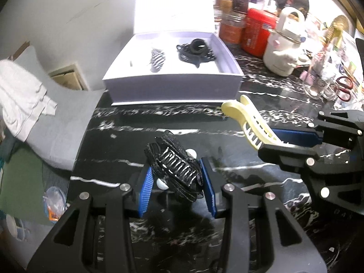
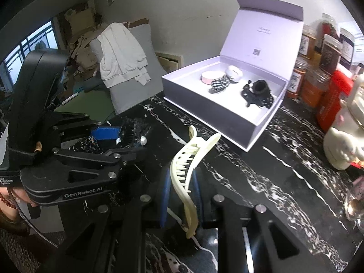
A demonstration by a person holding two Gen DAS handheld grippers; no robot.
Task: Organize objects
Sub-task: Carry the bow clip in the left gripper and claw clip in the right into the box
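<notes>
A black hair claw with pale teeth (image 1: 175, 170) sits between the blue pads of my left gripper (image 1: 176, 168), which is shut on it above the black marble table (image 1: 159, 118). My right gripper (image 2: 182, 177) is shut on a cream hair claw (image 2: 188, 163), whose tips stick out past the fingers. Each gripper shows in the other's view: the right gripper (image 1: 268, 140) with the cream claw (image 1: 248, 118), the left gripper (image 2: 129, 141) with the black claw (image 2: 129, 132). Beyond them stands an open white box (image 1: 173, 84) (image 2: 216, 116) holding a checkered scrunchie (image 2: 219, 83), a black hair piece (image 2: 257, 91), a pink ring (image 2: 207, 77) and a white item (image 2: 234, 71).
Spice jars (image 2: 304, 68), a red tin (image 1: 257, 31) and a white ceramic pot (image 1: 284, 45) crowd the table's far right. Glassware (image 1: 318, 77) and red-handled scissors (image 1: 344, 86) lie further right. A grey chair (image 2: 134, 77) with a white cloth (image 2: 122, 52) stands left of the table.
</notes>
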